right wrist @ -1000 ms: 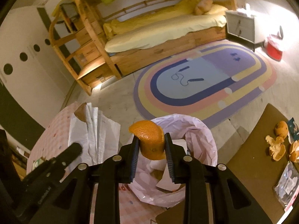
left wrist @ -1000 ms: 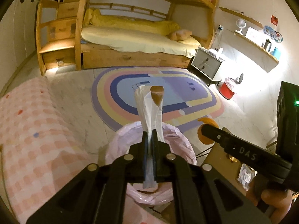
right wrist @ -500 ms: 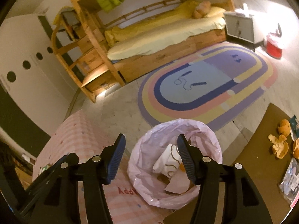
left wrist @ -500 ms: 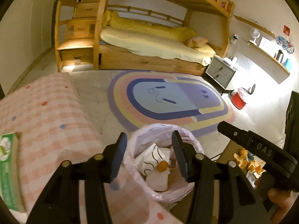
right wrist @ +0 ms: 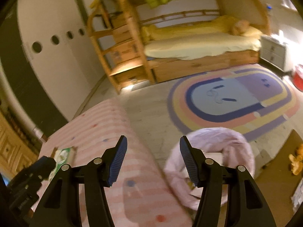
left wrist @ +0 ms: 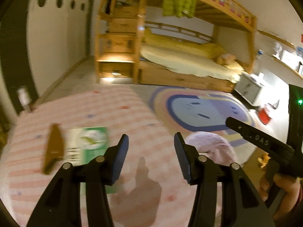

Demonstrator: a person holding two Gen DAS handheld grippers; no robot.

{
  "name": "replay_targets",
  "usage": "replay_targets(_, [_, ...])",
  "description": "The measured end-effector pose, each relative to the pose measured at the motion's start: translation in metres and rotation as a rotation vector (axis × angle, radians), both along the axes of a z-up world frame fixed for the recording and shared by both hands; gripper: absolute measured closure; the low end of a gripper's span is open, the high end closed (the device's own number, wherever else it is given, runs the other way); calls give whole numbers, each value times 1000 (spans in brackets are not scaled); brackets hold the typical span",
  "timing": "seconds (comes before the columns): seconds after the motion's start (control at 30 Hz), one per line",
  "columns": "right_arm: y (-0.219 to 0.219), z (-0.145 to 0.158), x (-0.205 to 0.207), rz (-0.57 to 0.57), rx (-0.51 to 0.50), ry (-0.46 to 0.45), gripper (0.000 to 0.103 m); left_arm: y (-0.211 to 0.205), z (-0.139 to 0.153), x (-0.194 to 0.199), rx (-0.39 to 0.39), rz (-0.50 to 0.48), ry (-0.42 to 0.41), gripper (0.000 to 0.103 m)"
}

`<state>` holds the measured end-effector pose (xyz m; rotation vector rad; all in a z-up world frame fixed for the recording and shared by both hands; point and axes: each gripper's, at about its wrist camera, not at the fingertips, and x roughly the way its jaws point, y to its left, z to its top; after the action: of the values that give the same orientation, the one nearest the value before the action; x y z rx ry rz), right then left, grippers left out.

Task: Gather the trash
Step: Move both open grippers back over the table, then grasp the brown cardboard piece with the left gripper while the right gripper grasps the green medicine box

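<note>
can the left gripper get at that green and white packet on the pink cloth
Probably yes: the left gripper is open and empty, and the green and white packet lies uncovered just left of it on the pink checked cloth.

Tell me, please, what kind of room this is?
Most likely a child's bedroom: a wooden bunk bed with yellow bedding, a colourful oval rug on the floor, and a small bedside cabinet.
</note>
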<state>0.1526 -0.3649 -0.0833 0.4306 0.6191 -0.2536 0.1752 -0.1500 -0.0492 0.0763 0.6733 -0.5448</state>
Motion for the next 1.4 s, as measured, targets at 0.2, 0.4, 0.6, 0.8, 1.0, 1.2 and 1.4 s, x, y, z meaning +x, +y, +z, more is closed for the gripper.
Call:
replay_targets(0.2, [69, 2, 32, 184, -43, 17, 44, 86, -2, 15, 41, 193, -6, 55])
replay_targets(0.4, [127, -2, 52, 324, -94, 59, 35, 160, -13, 30, 56, 378, 55, 55])
replay_targets(0.6, [177, -11, 63, 427, -127, 103, 18, 188, -23, 41, 96, 463, 103, 55])
replay_targets(0.8, [230, -23, 72, 502, -247, 152, 15, 198, -30, 43, 100, 476, 116, 53])
replay_targets(1.0, [252, -37, 73, 505, -425, 219, 15, 200, -36, 45, 88, 457, 142, 52])
replay_targets(1.2, [220, -36, 77, 420, -416, 237, 15, 183, -44, 43, 119, 361, 150, 51])
replay_targets(1.4, [187, -28, 77, 395, -241, 198, 15, 152, -49, 47, 179, 271, 126, 54])
